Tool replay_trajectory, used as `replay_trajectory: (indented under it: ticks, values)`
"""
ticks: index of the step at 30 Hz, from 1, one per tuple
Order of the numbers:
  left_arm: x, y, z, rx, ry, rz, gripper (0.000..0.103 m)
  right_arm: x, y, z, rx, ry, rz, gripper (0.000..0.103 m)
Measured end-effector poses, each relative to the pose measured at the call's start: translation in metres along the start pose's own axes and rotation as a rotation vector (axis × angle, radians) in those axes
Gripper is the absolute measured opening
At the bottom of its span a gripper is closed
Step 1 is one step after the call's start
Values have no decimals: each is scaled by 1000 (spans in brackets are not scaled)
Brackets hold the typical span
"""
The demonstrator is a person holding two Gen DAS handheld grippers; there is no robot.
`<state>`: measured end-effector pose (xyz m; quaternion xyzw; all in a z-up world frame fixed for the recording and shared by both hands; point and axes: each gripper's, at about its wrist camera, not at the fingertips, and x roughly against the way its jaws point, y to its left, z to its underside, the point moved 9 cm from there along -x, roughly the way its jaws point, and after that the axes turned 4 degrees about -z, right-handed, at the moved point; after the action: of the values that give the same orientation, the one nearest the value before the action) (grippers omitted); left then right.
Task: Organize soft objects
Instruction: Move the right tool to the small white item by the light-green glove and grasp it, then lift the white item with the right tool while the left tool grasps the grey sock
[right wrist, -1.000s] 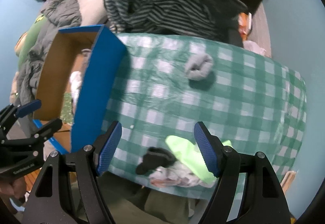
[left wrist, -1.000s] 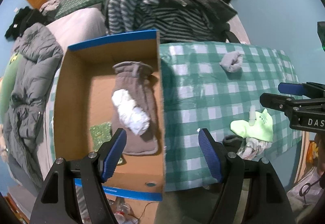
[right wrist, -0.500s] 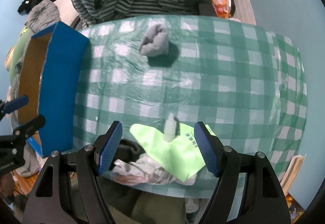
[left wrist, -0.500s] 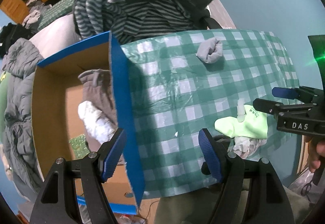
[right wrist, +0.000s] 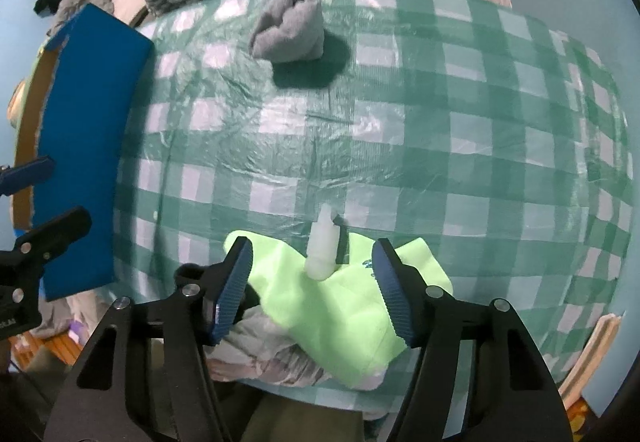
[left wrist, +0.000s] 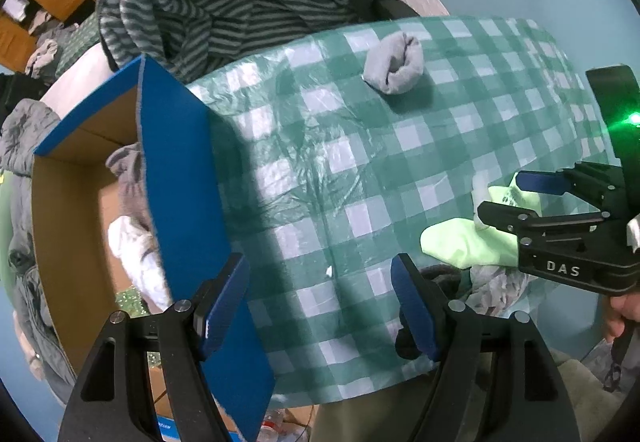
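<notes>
A neon-green cloth (right wrist: 320, 306) lies at the near edge of the checked table, on a grey-white patterned cloth (right wrist: 272, 354) and a dark item (right wrist: 192, 274). My right gripper (right wrist: 312, 294) is open, its fingers on either side of the green cloth just above it; it also shows in the left wrist view (left wrist: 504, 197). A rolled grey sock (right wrist: 288, 25) lies at the far side, also in the left wrist view (left wrist: 396, 61). My left gripper (left wrist: 320, 306) is open and empty over the table beside the blue cardboard box (left wrist: 180, 177), which holds a grey mitten (left wrist: 128, 177) and a white cloth (left wrist: 136, 258).
A small white plastic piece (right wrist: 322, 246) stands on the green cloth. A chair piled with striped and dark clothes (left wrist: 224, 1) stands behind the table. Jackets (left wrist: 20, 129) lie left of the box. The green checked tablecloth (right wrist: 440, 121) covers the table.
Both grippers have moved right and closer to the table. The left gripper has left the box opening for the tablecloth. The right gripper has come down over the green cloth.
</notes>
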<state>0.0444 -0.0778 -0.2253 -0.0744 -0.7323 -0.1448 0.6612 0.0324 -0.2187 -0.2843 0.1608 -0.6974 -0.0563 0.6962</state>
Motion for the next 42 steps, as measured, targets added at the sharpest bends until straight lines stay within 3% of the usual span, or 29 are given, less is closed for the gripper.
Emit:
replay_trajectory:
  ticks: [13, 20, 23, 32, 42]
  values:
    - [-25, -7, 4, 8, 48, 12, 75, -26, 4, 3, 62, 46, 62, 52]
    - [-26, -7, 5, 10, 56, 11, 75, -35, 8, 3, 82, 54, 106, 35]
    - [-27, -6, 3, 12, 56, 12, 75, -35, 10, 3, 87, 54, 111, 20]
    - [-26, -9, -5, 2, 51, 9, 75, -16, 3, -9, 47, 25, 4, 19]
    - [-27, -15, -23, -11, 46, 9, 75, 5, -24, -23, 2, -7, -32, 19]
